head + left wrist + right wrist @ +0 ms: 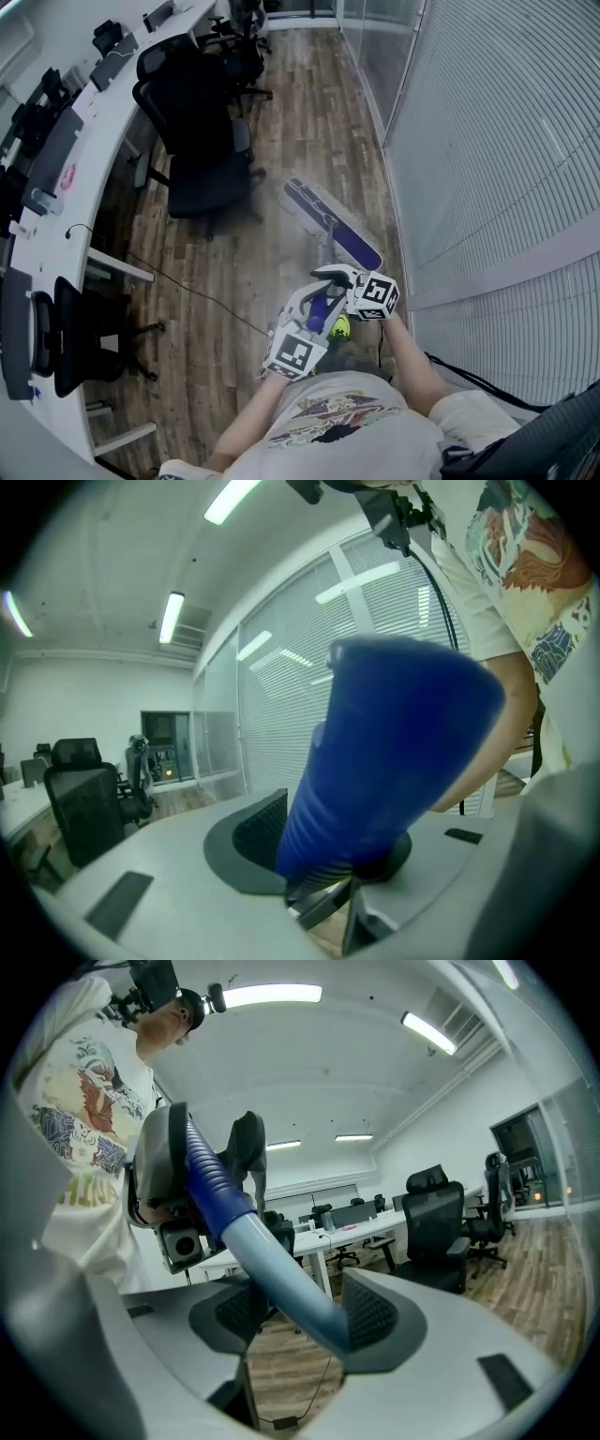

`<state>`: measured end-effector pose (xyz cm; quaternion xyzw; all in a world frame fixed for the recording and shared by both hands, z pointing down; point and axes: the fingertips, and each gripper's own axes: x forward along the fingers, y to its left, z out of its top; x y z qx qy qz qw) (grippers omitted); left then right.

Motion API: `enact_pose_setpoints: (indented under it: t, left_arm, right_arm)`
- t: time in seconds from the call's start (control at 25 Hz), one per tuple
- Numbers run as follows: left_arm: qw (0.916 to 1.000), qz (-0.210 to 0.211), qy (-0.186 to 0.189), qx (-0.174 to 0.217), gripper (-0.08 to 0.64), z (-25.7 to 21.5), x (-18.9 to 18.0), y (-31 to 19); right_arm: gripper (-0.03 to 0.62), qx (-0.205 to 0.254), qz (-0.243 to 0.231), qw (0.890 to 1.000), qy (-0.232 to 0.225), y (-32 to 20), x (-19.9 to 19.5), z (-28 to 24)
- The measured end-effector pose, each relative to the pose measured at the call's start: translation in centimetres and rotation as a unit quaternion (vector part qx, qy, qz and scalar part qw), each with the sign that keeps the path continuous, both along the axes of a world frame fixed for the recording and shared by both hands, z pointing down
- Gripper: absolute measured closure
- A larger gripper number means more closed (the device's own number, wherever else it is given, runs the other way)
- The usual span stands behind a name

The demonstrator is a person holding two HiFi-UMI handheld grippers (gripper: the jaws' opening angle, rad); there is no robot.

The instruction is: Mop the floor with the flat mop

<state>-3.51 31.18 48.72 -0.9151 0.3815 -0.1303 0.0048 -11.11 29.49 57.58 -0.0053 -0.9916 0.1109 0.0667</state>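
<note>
The flat mop's head, blue with a pale edge, lies on the wood floor ahead of me, close to the blinds wall. Its handle rises toward my hands. My left gripper is shut on the blue ribbed grip, which fills the space between its dark pads. My right gripper holds the handle further down, shut on the pale blue tube that runs between its pads. The right gripper view also shows the left gripper higher on the ribbed grip.
A curved white desk with monitors runs along the left. Black office chairs stand beside it, another chair nearer me. A thin cable crosses the floor. A glass wall with blinds closes the right side.
</note>
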Motion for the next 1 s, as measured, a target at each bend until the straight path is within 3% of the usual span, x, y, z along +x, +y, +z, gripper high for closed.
enact_pose_setpoints:
  t: [0.16, 0.32, 0.52, 0.72, 1.0]
  left_arm:
    - [1.0000, 0.001, 0.005, 0.001, 0.459, 0.1, -2.5, 4.4]
    - [0.9999, 0.016, -0.002, -0.001, 0.452, 1.0, -2.8, 6.4]
    - [0.9992, 0.039, -0.014, 0.000, 0.449, 1.8, -3.1, 4.7]
    - [0.9995, 0.030, 0.006, 0.011, 0.448, 0.5, -2.6, 2.1]
    - [0.9980, 0.049, 0.011, 0.038, 0.448, -1.5, 0.5, -1.1]
  right_arm:
    - [0.370, 0.001, 0.007, 1.000, 0.000, 4.4, -2.4, 0.4]
    - [0.370, 0.003, 0.012, 1.000, 0.007, 6.1, -2.8, 1.1]
    - [0.370, 0.000, 0.027, 1.000, 0.006, 4.1, -3.3, 1.8]
    - [0.370, -0.006, 0.042, 0.999, -0.017, 1.7, -2.6, 0.9]
    - [0.370, -0.010, 0.038, 0.998, -0.047, -1.3, 0.1, -0.7]
